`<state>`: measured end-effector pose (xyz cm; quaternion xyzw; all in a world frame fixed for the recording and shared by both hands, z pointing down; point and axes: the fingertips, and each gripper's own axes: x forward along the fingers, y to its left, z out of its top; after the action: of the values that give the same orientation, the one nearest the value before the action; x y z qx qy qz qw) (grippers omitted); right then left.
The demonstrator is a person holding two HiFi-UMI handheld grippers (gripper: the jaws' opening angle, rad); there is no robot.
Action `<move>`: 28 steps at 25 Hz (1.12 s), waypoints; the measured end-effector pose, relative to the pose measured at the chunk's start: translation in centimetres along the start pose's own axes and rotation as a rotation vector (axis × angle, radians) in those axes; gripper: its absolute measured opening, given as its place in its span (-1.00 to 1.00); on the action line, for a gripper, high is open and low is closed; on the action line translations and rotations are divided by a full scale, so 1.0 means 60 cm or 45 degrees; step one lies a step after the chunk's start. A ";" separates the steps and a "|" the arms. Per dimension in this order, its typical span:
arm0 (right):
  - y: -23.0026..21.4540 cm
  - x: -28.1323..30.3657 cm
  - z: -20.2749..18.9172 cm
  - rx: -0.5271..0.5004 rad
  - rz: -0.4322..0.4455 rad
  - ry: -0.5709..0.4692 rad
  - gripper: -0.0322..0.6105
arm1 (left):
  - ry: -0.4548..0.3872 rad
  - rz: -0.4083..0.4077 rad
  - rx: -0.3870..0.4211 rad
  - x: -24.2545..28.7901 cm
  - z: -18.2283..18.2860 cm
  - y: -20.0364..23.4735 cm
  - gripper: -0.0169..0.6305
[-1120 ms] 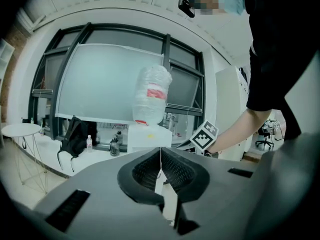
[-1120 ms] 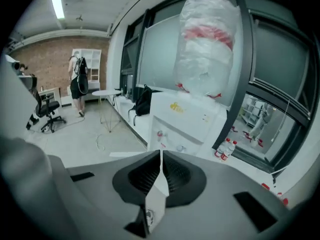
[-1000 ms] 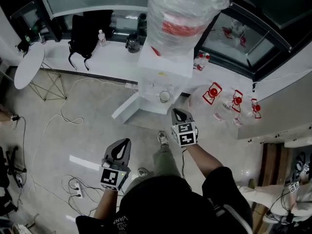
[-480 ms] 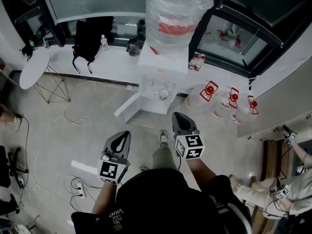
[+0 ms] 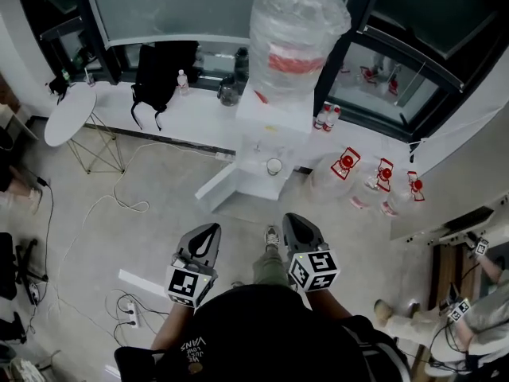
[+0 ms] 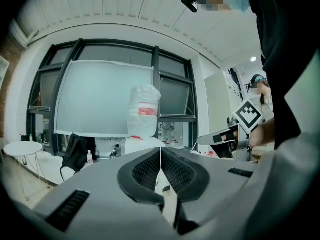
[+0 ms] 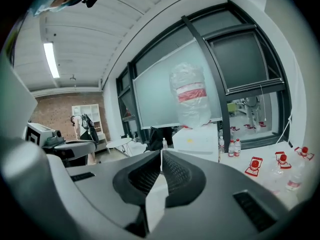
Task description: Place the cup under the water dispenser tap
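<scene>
A white water dispenser (image 5: 273,126) carries a large plastic-wrapped bottle (image 5: 296,34). A small cup (image 5: 273,166) stands in the dispenser's recess below the taps. My left gripper (image 5: 208,232) and right gripper (image 5: 293,221) hover over the floor in front of the person, well short of the dispenser. In the left gripper view the left gripper (image 6: 160,156) has its jaws pressed together with nothing between them. The right gripper (image 7: 161,165) is likewise shut and empty, with the dispenser (image 7: 197,138) far ahead of it.
A black backpack (image 5: 163,66) and small bottles (image 5: 324,118) sit on the white window ledge. Empty red-capped jugs (image 5: 362,173) lie right of the dispenser. An open white panel (image 5: 219,188) juts out at its base. A round table (image 5: 70,114) and floor cables (image 5: 103,205) are at left.
Both grippers have drawn back from the dispenser toward the person, the right one most. The cup stays in the dispenser recess.
</scene>
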<state>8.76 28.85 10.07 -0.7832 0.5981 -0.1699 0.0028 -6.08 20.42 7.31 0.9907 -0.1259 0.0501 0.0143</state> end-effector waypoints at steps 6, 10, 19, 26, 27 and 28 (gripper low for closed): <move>0.005 -0.029 0.014 -0.022 0.016 -0.016 -0.76 | 0.009 0.022 0.003 -0.016 0.004 0.001 -0.89; 0.007 -0.036 0.021 -0.024 0.015 -0.028 -0.77 | 0.016 0.032 0.018 -0.027 0.002 0.005 -0.89; 0.006 -0.038 0.025 -0.041 0.027 -0.029 -0.77 | 0.036 0.040 0.043 -0.031 -0.009 0.003 -0.89; 0.011 -0.037 0.034 -0.061 0.034 -0.020 -0.77 | 0.040 0.048 0.030 -0.036 -0.008 0.006 -0.89; 0.014 -0.036 0.035 -0.062 0.038 -0.018 -0.77 | 0.041 0.048 0.030 -0.036 -0.007 0.007 -0.89; 0.016 -0.035 0.036 -0.062 0.042 -0.016 -0.77 | 0.041 0.048 0.029 -0.036 -0.007 0.008 -0.89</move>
<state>7.95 30.12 7.29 -0.7742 0.6148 -0.1502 -0.0097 -8.33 20.48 7.50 0.9873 -0.1437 0.0679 0.0040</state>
